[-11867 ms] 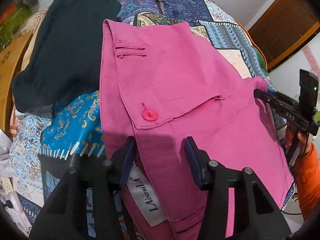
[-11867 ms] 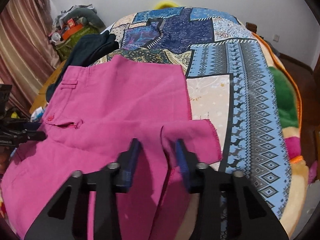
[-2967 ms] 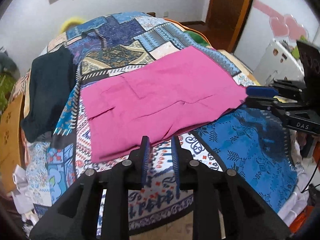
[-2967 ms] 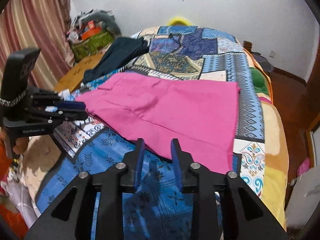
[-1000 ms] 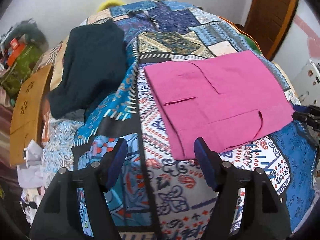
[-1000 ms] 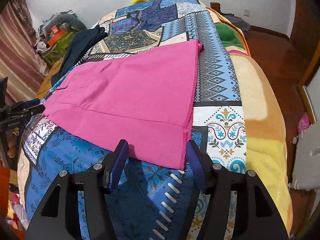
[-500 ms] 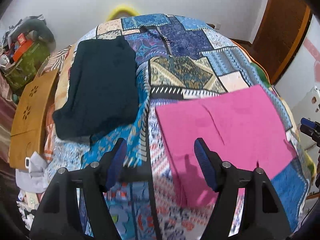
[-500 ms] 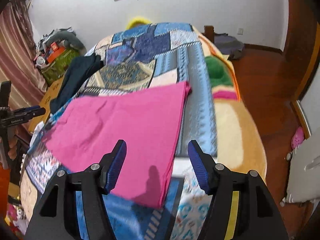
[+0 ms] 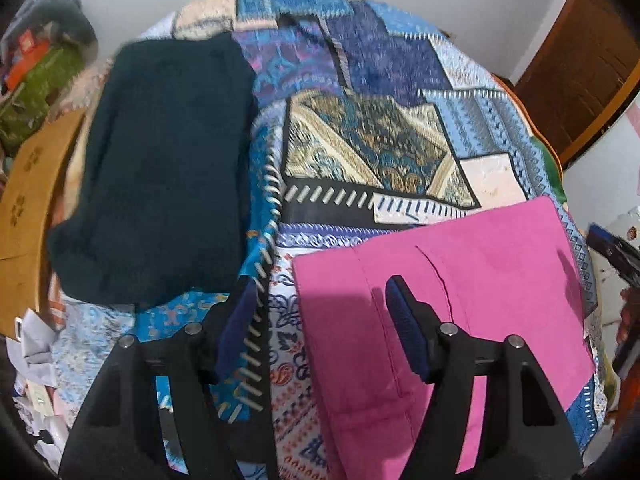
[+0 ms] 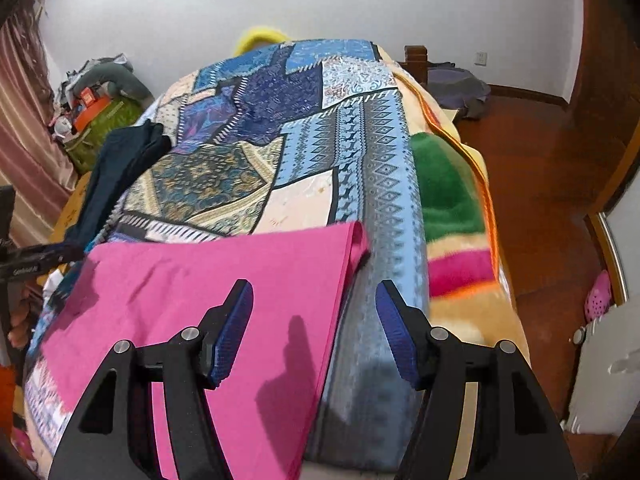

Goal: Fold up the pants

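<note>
Pink pants (image 10: 208, 292) lie folded flat on the quilt (image 10: 376, 184), where both grippers have swung from the near hem up over its two ends, the left gripper (image 9: 320, 320) closing slightly yet empty, the right gripper (image 10: 316, 324) open and empty, likely ready for another fold.

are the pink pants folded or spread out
Folded: the pink pants lie flat as one neat rectangle on the quilt, with no separate legs showing.

White walls (image 10: 360, 0), wooden floor (image 10: 540, 160), patchwork-covered bed (image 10: 372, 152).
</note>
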Motion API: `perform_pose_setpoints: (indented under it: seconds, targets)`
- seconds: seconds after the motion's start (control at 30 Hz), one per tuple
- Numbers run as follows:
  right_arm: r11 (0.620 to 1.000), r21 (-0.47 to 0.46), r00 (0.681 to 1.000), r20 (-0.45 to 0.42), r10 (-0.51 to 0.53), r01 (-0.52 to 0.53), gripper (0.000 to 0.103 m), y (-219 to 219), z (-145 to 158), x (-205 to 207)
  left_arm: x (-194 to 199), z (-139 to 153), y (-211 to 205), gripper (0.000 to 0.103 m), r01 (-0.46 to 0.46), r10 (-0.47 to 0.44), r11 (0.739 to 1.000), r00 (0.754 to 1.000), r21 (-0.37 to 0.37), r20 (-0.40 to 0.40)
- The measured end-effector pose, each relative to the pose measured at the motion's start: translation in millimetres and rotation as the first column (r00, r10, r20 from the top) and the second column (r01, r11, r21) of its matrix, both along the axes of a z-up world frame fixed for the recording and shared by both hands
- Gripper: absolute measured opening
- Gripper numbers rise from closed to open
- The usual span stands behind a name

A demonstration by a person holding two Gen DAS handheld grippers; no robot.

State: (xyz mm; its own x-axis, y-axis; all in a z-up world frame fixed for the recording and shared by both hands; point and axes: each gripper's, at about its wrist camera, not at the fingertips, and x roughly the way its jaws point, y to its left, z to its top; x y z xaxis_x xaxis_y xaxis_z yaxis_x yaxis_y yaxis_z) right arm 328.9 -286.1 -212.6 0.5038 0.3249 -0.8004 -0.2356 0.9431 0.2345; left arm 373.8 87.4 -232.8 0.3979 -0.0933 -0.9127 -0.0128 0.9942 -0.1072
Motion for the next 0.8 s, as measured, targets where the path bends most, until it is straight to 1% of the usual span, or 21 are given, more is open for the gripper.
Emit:
perform_pose_setpoints:
  seconds: [0.1,0.17,0.2,0.23,0.27,0.3,0.33,0.4,0.43,0.47,0.5,0.53,0.6,0.7,0.8]
  targets:
    - [1.000,-0.023,1.000,-0.012,0.016,-0.016,0.060,6,-11,23,5,-10,-2,0.066,0.013,-0.014,0.999,1.000,-0.038,-0.026]
    - [0.999,-0.037,0.999,-0.028,0.028,-0.029,0.060,9,-19,35,9,-17,-3,0.064,0.016,-0.019,0.998,0.999,-0.063,-0.049]
    - [0.998,-0.046,0.999,-0.037,0.028,-0.030,0.060,11,-24,41,10,-21,-2,0.059,0.013,-0.018,0.997,0.998,-0.076,-0.063]
    - [0.998,-0.055,0.999,-0.048,0.026,-0.029,0.059,12,-29,48,12,-26,-1,0.050,0.003,-0.010,0.996,0.997,-0.086,-0.083]
    - [0.997,-0.069,0.998,-0.062,0.020,-0.025,0.055,12,-33,54,13,-30,0,0.044,-0.004,-0.005,0.996,0.995,-0.094,-0.101]
    - [0.996,-0.087,0.997,-0.079,0.013,-0.020,0.048,12,-37,59,13,-32,0,0.039,-0.009,-0.001,0.995,0.994,-0.098,-0.110]
    - [0.995,-0.092,0.995,-0.101,0.015,-0.024,0.043,13,-42,64,13,-32,0,0.035,-0.016,0.006,0.995,0.994,-0.098,-0.105]
    - [0.995,-0.091,0.990,-0.138,0.028,-0.041,0.024,14,-50,70,11,-31,-2,0.024,-0.014,0.004,0.994,0.996,-0.107,-0.094]
    - [0.993,-0.111,0.991,-0.132,0.033,-0.048,0.021,15,-52,69,10,-29,-3,0.018,-0.018,0.009,0.994,0.996,-0.107,-0.084]
    - [0.990,-0.129,0.991,-0.124,0.041,-0.057,0.014,17,-53,69,9,-28,-3,0.012,-0.021,0.015,0.996,0.997,-0.088,-0.075]
    - [0.985,-0.157,0.992,-0.114,0.052,-0.069,0.011,19,-54,67,8,-27,-4,0.002,-0.027,0.025,0.999,0.998,-0.040,-0.064]
    - [0.981,-0.174,0.992,-0.106,0.066,-0.084,0.011,20,-55,66,7,-27,-3,0.002,-0.032,0.031,0.999,0.998,-0.013,-0.055]
    - [0.975,-0.198,0.992,-0.093,0.082,-0.099,0.009,21,-57,62,5,-29,0,0.003,-0.036,0.036,0.999,0.998,-0.010,-0.050]
    - [0.974,-0.207,0.993,-0.091,0.077,-0.094,0.007,19,-56,62,1,-32,1,0.004,-0.050,0.052,0.998,0.998,0.034,-0.039]
    - [0.968,-0.233,0.994,-0.086,0.072,-0.091,0.007,21,-57,62,-1,-31,1,0.005,-0.056,0.058,0.997,0.997,0.049,-0.041]
